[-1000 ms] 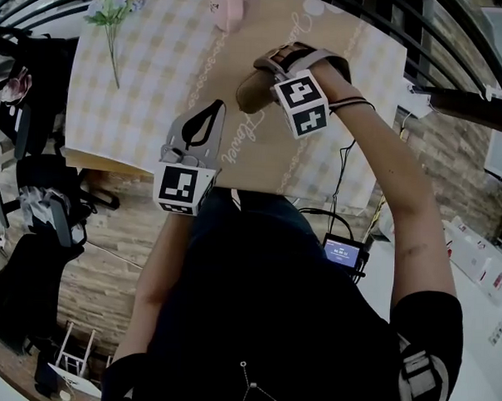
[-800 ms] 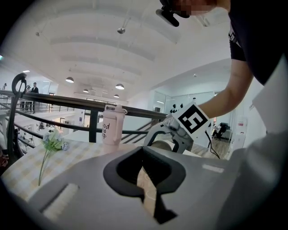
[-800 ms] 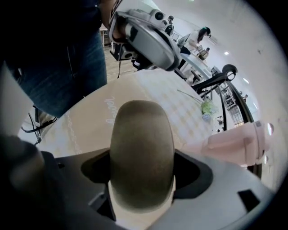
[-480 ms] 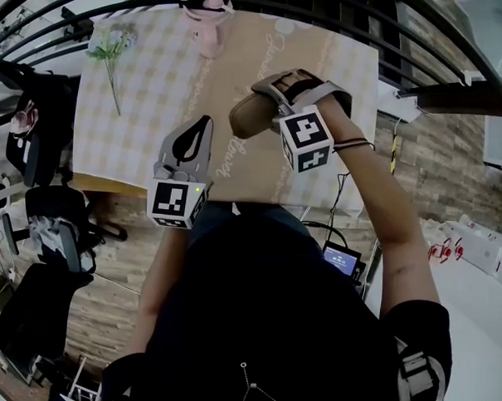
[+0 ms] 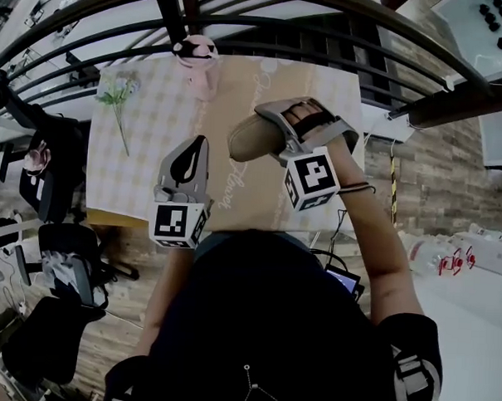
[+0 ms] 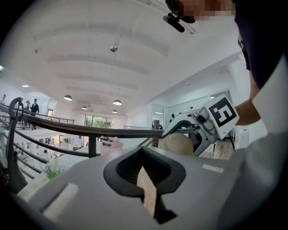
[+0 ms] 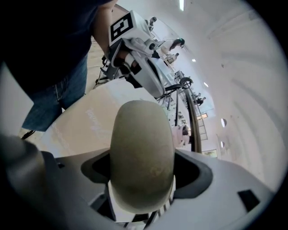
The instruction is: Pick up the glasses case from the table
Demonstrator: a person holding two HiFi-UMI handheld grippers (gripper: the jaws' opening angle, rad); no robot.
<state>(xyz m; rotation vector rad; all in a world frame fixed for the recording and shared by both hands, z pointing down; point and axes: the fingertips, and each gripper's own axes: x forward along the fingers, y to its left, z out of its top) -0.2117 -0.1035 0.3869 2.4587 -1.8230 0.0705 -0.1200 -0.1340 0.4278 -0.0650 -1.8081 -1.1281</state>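
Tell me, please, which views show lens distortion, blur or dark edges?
Head view: fisheye bends the railing into arcs. Left gripper view: the left gripper looks soft up close. Right gripper view: dark round vignette; the glasses case looms large.

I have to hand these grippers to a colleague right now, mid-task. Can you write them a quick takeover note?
Right tongs: shut on the glasses case, gripping one end; the rest of the case sticks out ahead of them.
Left tongs: shut and empty, held beside the right ones over the near part of the table.
Glasses case: appears lifted clear of the table, above its middle.
Done: the case is grasped and looks to be off the surface, so the pick-up seems complete.
Left: probably only to keep the grip firm and the case level.
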